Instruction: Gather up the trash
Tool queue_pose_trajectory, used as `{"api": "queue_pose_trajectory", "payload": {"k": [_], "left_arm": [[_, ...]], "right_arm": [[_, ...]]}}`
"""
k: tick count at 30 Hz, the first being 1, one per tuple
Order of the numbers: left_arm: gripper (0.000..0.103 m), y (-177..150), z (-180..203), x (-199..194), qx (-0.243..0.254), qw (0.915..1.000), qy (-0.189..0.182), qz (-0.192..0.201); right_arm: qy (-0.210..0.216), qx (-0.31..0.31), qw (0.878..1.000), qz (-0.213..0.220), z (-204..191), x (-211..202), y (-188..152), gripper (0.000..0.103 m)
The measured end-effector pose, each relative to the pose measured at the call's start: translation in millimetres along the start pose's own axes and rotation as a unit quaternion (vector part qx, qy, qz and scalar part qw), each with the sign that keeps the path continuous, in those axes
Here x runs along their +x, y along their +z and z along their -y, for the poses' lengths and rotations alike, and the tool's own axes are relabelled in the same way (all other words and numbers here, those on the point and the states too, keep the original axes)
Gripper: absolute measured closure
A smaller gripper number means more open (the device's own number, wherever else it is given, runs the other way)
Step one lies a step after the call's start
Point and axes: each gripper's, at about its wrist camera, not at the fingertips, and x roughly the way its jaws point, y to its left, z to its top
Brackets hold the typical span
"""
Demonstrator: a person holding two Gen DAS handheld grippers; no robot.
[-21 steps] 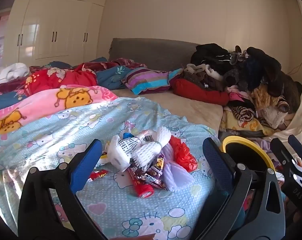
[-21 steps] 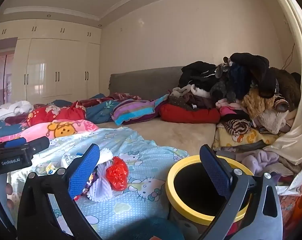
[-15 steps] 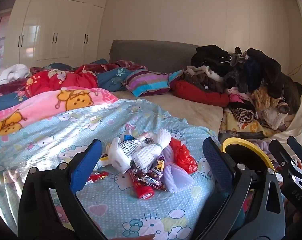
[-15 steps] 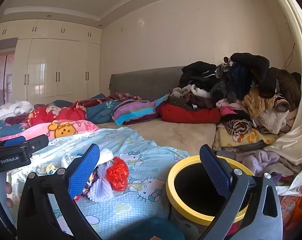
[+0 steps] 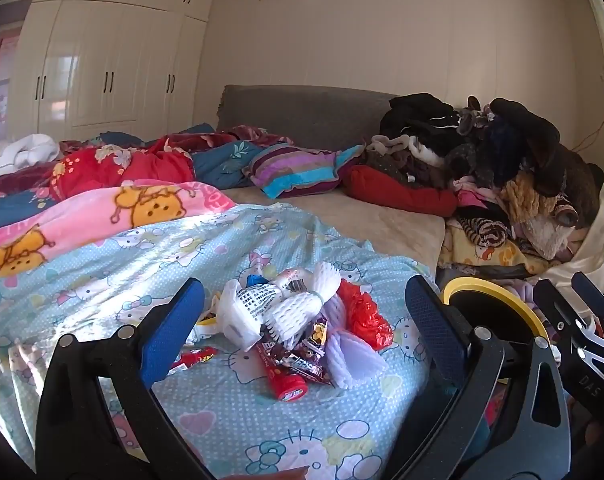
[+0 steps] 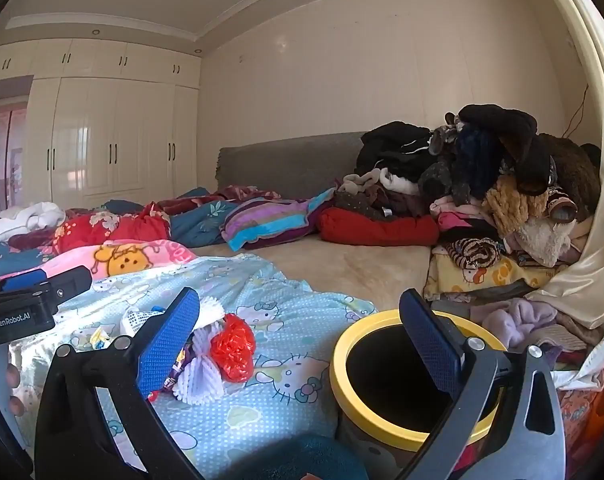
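Observation:
A heap of trash [image 5: 290,324] lies on the light-blue Hello Kitty sheet [image 5: 102,272]: white foam fruit nets, a white printed bag, a crumpled red plastic bag [image 5: 362,316], snack wrappers and a red tube [image 5: 286,384]. My left gripper [image 5: 302,332] is open and empty, its blue pads either side of the heap, just short of it. A yellow-rimmed bin [image 6: 350,360] stands beside the bed; my right gripper [image 6: 298,340] is open and empty, just in front of it. The red bag [image 6: 232,348] and a foam net [image 6: 200,376] also show there.
Folded blankets and pillows [image 5: 298,172] lie further up the bed. A tall pile of clothes and plush toys [image 5: 502,168] fills the right side. White wardrobes [image 5: 102,68] line the far wall. A cream curtain [image 6: 590,272] hangs at right.
Both views have shifted only slightly; the left gripper has tilted up a little. Both grippers stay open and the trash has not moved.

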Motion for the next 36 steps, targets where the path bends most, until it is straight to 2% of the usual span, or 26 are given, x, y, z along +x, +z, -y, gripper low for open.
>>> {"api": "queue_pose_trajectory", "payload": {"k": [36], "left_arm": [[0.011,8.1,-2.7,-3.4,0.003,1.0,0.003,0.007]], "right_arm": [[0.0,-0.002,1.0,0.001,2.2,-2.6,-0.1,0.006]]}}
